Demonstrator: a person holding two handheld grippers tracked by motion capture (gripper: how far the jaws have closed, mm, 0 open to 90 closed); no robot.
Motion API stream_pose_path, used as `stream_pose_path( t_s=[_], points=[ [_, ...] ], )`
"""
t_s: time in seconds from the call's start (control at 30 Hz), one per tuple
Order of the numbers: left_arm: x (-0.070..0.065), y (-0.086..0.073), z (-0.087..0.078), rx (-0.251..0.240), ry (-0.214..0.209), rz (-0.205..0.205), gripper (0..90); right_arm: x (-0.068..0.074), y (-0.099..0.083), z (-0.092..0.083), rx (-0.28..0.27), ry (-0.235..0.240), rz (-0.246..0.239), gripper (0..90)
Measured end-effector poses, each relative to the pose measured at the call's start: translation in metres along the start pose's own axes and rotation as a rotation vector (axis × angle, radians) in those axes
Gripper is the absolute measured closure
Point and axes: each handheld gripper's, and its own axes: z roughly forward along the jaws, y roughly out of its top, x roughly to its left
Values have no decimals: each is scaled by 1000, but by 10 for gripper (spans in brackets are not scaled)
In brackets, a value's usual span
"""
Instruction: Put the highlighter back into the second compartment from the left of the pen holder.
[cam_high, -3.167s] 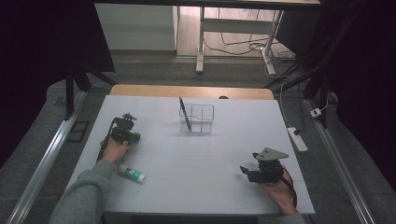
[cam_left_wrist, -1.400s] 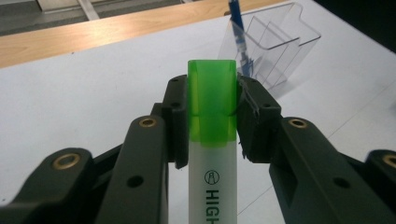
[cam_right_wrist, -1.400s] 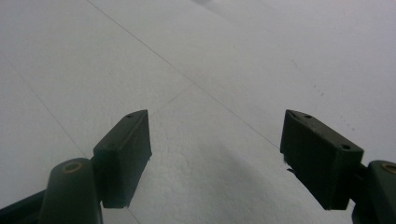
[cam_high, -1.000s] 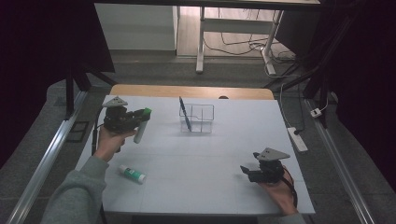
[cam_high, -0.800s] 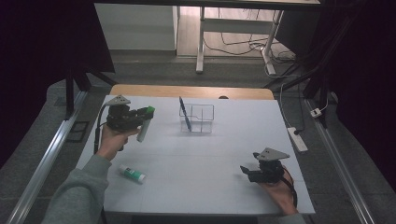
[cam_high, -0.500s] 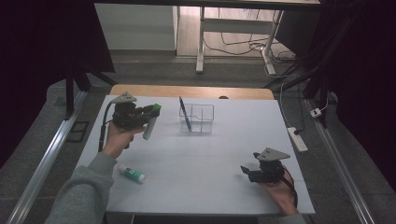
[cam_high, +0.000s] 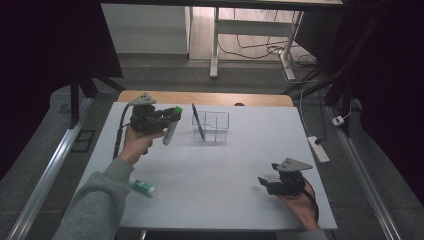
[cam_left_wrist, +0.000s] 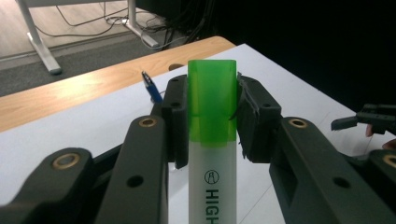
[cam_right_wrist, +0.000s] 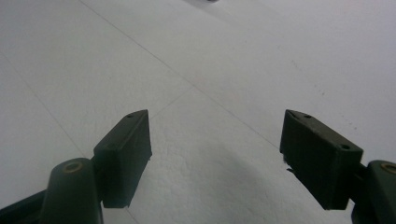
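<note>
The left claw (cam_high: 167, 119) grips a green-capped highlighter (cam_left_wrist: 212, 140) just left of the clear holder (cam_high: 211, 126), right claw (cam_right_wrist: 215, 158) open; clipping the holder's rim could tip it

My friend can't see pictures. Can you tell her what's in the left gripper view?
The left gripper has its two black fingers shut on a white highlighter with a green cap, held upright. Behind it on the white table a blue pen sticks up, and the right gripper peeks in at the right edge.
</note>
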Motion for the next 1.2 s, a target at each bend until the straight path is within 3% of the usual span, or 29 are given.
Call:
stream_pose_path(
  t_s=[0.23,0.5,0.67,1.0,1.2],
  points=[
    [-2,4,12,-15,-25,-16,662,-1,0,0,0,1,8,241],
    [-9,10,27,-12,-49,-3,662,-1,-1,0,-5,-7,6,242],
    [-12,14,34,-7,-52,7,661,0,0,1,4,-5,-1,242],
    [-11,22,47,-17,-70,-28,662,-1,0,-1,5,-9,-1,242],
    [-13,26,56,-14,-64,-22,661,-1,-1,0,7,-5,-3,243]
  ],
)
